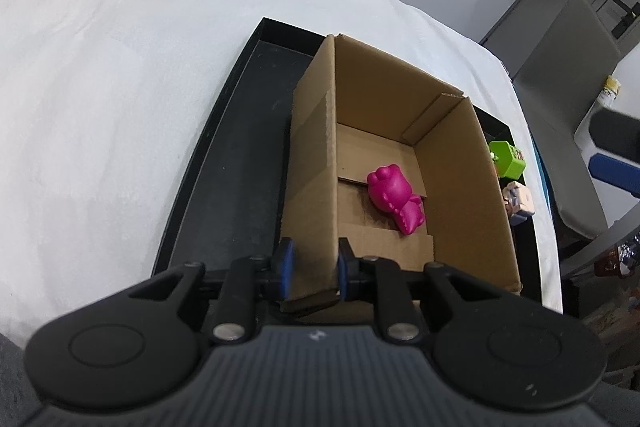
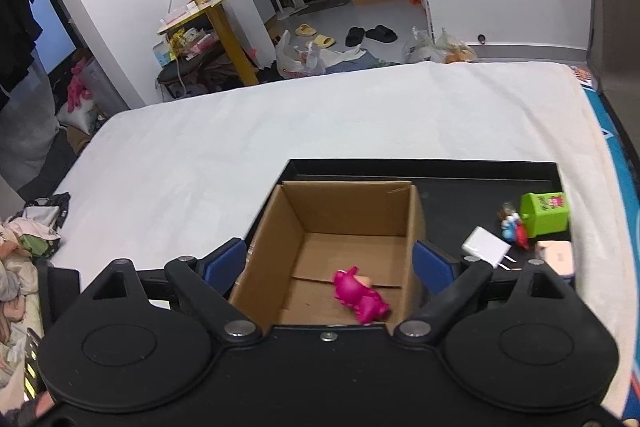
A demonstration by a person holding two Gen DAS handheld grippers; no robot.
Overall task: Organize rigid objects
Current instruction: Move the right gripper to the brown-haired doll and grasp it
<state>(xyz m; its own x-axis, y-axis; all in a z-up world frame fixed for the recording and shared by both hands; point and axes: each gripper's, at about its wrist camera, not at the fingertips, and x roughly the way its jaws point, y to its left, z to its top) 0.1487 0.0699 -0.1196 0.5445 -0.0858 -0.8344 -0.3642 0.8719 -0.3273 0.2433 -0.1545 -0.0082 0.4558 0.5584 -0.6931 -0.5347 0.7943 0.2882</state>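
An open cardboard box (image 1: 452,187) stands in a black tray (image 1: 240,163) on a white-covered table. A magenta toy figure (image 1: 396,199) lies on the box floor; it also shows in the right wrist view (image 2: 360,297). My left gripper (image 1: 314,269) is shut on the box's near left wall. My right gripper (image 2: 330,263) is open and empty above the box (image 2: 352,219), its fingers wide apart on either side of it. A green toy house (image 2: 545,213), small figurines (image 2: 512,227), a white charger (image 2: 486,247) and a pink block (image 2: 556,257) lie in the tray right of the box.
The tray (image 2: 480,171) has bare floor left of the box and behind it. The white table cover (image 2: 320,115) stretches far and left. The table's right edge (image 2: 612,155) is close to the toys. Room clutter lies beyond the far edge.
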